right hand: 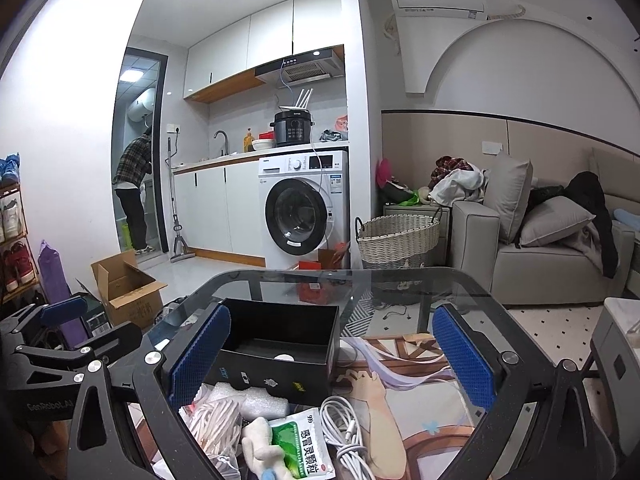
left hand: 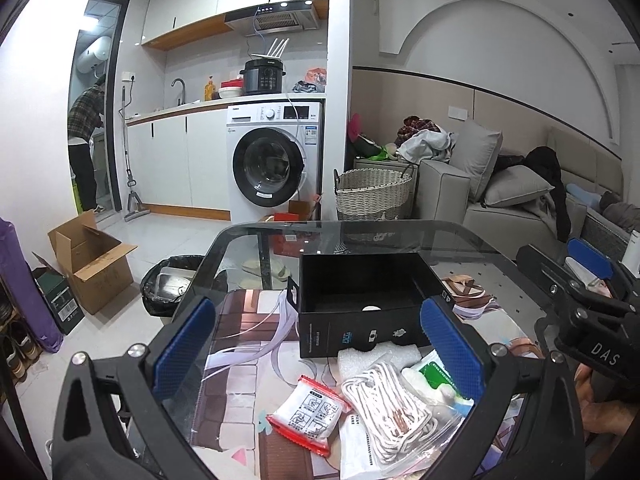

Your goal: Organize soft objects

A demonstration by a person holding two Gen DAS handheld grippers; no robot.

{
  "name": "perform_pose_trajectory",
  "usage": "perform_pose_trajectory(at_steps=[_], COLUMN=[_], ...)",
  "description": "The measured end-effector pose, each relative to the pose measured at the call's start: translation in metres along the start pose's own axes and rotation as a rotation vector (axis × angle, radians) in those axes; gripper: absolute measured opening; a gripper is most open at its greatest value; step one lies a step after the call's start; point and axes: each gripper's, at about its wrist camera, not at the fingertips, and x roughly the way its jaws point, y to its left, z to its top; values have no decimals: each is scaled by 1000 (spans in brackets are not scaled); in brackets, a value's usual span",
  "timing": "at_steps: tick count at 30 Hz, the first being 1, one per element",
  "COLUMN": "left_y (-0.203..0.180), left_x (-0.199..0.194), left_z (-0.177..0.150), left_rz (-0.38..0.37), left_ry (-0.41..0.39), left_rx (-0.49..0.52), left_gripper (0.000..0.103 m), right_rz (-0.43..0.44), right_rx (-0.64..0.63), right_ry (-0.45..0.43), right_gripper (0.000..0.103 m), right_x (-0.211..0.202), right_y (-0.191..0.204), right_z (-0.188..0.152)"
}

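Both grippers, left (left hand: 318,354) and right (right hand: 330,354), hovering spread wide, gripping nothing | soft pile: rope bundle (left hand: 386,404), sachet (right hand: 304,446) | advising: pinch rope mid-bundle, drop into black box (left hand: 360,296)

My left hand-held gripper (left hand: 318,344) hung spread wide above the desk (left hand: 472,240), framing a red-edged packet (left hand: 307,414), bagged white rope (left hand: 386,408) and the black box (left hand: 360,300) beyond

Open black box (left hand: 360,300) upright on table; rope bundle (left hand: 388,412), red-edged packet (left hand: 308,416) piled just before it.
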Motion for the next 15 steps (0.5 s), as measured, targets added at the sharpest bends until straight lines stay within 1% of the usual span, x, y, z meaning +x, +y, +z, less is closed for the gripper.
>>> perform_pose_trajectory(at_steps=[15], left_y=[2], left_x=[-1], left_z=[4], left_rz=[6], left_ry=[-3], left_rx=[-3], left_gripper=[103], right_rz=[-3], right_rx=[-2], right_ry=[-1], right_gripper=[103], right_x=[-3], right_y=[2], right_z=[2])
